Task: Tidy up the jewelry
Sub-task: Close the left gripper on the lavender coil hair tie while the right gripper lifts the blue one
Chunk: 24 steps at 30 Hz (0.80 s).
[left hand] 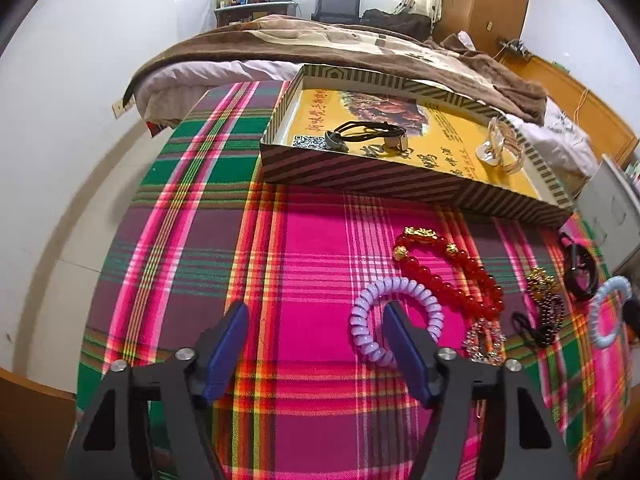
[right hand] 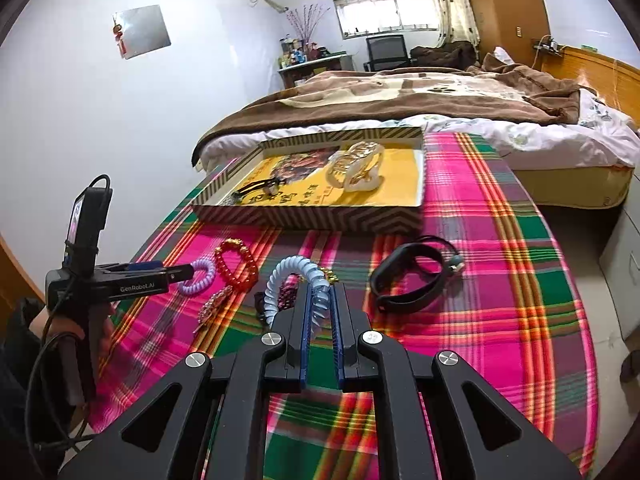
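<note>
On the plaid-covered desk (right hand: 500,240), the right tongs (right hand: 321,300) pinched a pale blue spiral hair tie (right hand: 280,280); the left tongs (left hand: 314,320) were spread, one finger inside a lilac spiral hair tie (left hand: 396,316).

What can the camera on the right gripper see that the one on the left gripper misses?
Only the right view shows the left gripper from outside, a mirror on the wall, and the right gripper shut on a pale blue hair tie. Only the left view shows the left gripper's open fingers straddling a purple hair tie. Both show the striped box, red bracelet and bed.
</note>
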Each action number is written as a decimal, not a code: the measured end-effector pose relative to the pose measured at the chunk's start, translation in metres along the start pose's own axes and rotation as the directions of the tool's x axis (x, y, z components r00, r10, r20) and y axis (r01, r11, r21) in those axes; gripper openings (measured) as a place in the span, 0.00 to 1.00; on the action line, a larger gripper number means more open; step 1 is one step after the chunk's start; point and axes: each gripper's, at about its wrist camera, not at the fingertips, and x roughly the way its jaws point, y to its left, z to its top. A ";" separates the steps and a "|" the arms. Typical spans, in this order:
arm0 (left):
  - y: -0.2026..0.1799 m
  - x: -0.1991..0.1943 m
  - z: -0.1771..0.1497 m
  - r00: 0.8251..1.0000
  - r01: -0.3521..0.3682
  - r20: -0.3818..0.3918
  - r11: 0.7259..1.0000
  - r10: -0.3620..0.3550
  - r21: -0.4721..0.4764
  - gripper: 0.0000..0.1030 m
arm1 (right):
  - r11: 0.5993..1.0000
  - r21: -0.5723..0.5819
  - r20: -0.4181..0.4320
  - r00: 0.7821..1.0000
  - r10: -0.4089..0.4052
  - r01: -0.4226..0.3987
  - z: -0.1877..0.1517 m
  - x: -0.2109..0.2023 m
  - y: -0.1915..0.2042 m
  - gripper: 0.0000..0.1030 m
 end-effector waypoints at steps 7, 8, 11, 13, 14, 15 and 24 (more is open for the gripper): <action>-0.012 0.000 0.000 1.000 -0.012 0.014 0.997 0.011 0.070 0.30 | 1.000 0.017 0.020 1.000 -0.010 0.010 0.002 -0.004 -0.009 0.09; -0.013 0.000 0.000 1.000 -0.011 0.014 0.997 0.010 0.072 0.25 | 1.000 0.018 0.020 1.000 -0.011 0.011 0.002 -0.004 -0.009 0.09; -0.015 0.000 0.001 1.000 -0.006 0.016 0.997 0.005 0.079 0.10 | 1.000 0.019 0.018 1.000 -0.012 0.011 0.001 -0.004 -0.011 0.09; -0.015 -0.001 0.001 1.000 -0.001 0.014 0.997 -0.001 0.077 0.10 | 1.000 0.021 0.020 1.000 -0.012 0.011 0.001 -0.005 -0.013 0.09; -0.015 -0.001 0.001 1.000 0.002 0.015 0.997 -0.003 0.074 0.09 | 1.000 0.022 0.021 1.000 -0.011 0.011 0.001 -0.005 -0.013 0.09; -0.014 -0.001 0.001 1.000 0.008 0.016 0.998 -0.009 0.070 0.09 | 1.000 0.022 0.023 1.000 -0.012 0.012 0.001 -0.006 -0.014 0.09; -0.019 -0.029 0.005 0.994 0.052 0.089 0.997 -0.057 0.062 0.09 | 0.999 0.028 0.039 0.999 -0.023 0.022 0.006 -0.010 -0.016 0.09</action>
